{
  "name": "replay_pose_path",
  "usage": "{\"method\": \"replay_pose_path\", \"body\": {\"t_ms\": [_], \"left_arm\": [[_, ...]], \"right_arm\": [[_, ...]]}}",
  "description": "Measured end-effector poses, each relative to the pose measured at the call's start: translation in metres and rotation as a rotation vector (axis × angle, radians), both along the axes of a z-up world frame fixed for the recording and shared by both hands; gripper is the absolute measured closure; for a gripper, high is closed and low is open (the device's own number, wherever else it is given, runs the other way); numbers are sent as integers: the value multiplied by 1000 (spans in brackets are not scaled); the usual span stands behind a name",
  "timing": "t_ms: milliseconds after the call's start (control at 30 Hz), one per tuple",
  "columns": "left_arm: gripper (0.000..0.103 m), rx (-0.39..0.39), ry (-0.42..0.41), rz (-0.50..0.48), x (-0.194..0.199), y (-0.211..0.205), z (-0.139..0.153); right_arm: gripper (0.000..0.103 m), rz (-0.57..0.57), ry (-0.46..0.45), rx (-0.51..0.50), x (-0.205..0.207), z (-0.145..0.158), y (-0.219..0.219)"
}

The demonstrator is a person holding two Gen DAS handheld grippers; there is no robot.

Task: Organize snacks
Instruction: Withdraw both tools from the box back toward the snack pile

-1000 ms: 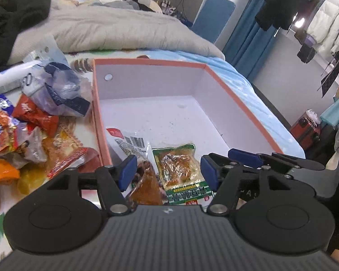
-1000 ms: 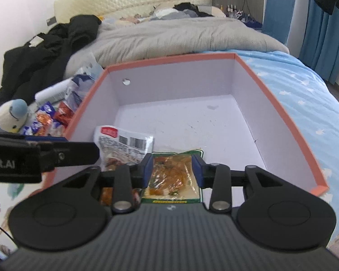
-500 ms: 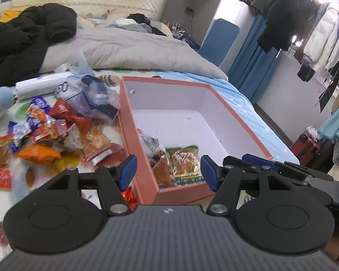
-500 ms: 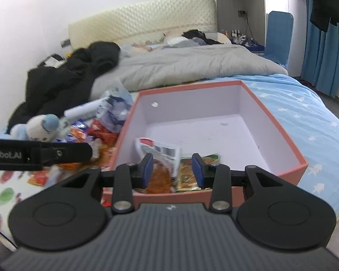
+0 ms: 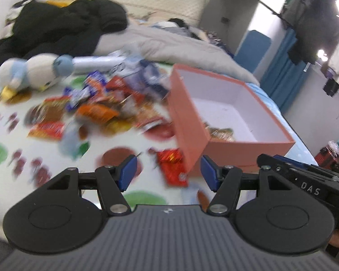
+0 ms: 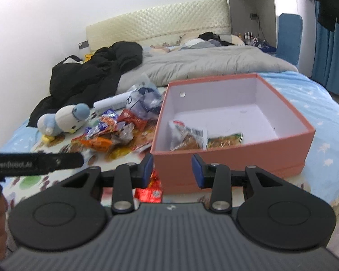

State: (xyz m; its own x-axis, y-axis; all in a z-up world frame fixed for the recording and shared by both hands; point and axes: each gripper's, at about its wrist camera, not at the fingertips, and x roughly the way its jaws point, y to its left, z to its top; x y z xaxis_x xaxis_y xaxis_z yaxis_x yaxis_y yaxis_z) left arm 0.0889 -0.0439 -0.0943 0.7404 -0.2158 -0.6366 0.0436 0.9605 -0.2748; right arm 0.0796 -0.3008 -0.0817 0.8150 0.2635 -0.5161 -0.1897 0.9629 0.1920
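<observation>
Here, a bed (image 6: 316, 103) is seen in a bedroom, with a blue star sheet on one side and a white cloth with red and green spots under the snacks. A grey blanket (image 6: 203, 65) and a black coat (image 6: 90, 76) are piled near the padded headboard (image 6: 158, 24). Blue curtains (image 6: 330, 52) are hung on the right. A pink box (image 6: 235, 160) is set on the bed, and two snack packs (image 6: 189, 135) are lying inside it at the near side. A pile of loose snacks (image 6: 110, 135) is spread just beside the box on its left, next to a soft toy bird (image 6: 63, 119). One red pack (image 5: 171, 167) is lying alone by the box's near corner.

The left gripper (image 5: 167, 171) is held wide with nothing between its pads. The right gripper (image 6: 171, 169) is held narrower, and nothing is held in it either.

A second ago both grippers were right over the box; now they have been pulled back, so the whole box and the snack pile can be seen. The left view is blurred.
</observation>
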Motion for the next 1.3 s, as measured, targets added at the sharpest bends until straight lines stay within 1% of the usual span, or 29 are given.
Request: {"method": "replay_pose_path", "body": {"t_ms": [100,233,433,467,500,533,567,633,667,700,767,800,833,933,1000,1067,1100,1200,1300], "left_arm": [[36,-22,40,47,-15,13,-12],[36,-71,104,112,-29,31,-28],[36,-77,122,156,-31,50,-39],[36,-75,120,160,-29,53,-40],[36,-74,118,163,-27,56,-41],[36,-73,116,166,-25,59,-42],[36,-70,118,171,-22,61,-43],[35,-62,119,184,-15,69,-48],[28,-35,115,184,-11,72,-52],[22,15,116,183,-5,73,-55],[21,102,106,190,4,76,-61],[21,114,108,191,8,79,-64],[21,104,122,197,14,85,-69],[20,19,167,221,33,109,-85],[18,29,177,250,45,122,-93],[14,51,183,308,56,136,-100],[14,36,188,332,64,147,-104],[14,12,200,353,85,171,-114],[13,29,190,340,105,185,-118]], "right_arm": [[63,23,17,-10,-11,-7,9],[63,60,53,-16,-26,-17,22],[63,109,113,-27,-34,-31,44],[61,113,116,-33,-33,-32,48],[53,115,117,-40,-32,-33,50],[49,116,118,-45,-31,-34,53],[42,120,120,-44,-30,-35,54],[41,126,122,-43,-26,-36,57],[41,126,124,-48,-23,-38,59],[41,124,127,-54,-19,-40,62],[41,117,136,-58,-12,-46,66],[41,114,139,-58,-8,-49,67],[41,111,142,-61,-4,-52,70],[41,97,156,-78,8,-61,77],[41,81,165,-85,15,-67,79],[41,74,187,-89,24,-74,83],[41,72,196,-92,28,-77,85],[41,56,215,-110,41,-85,91],[41,40,226,-115,52,-91,95]]}}
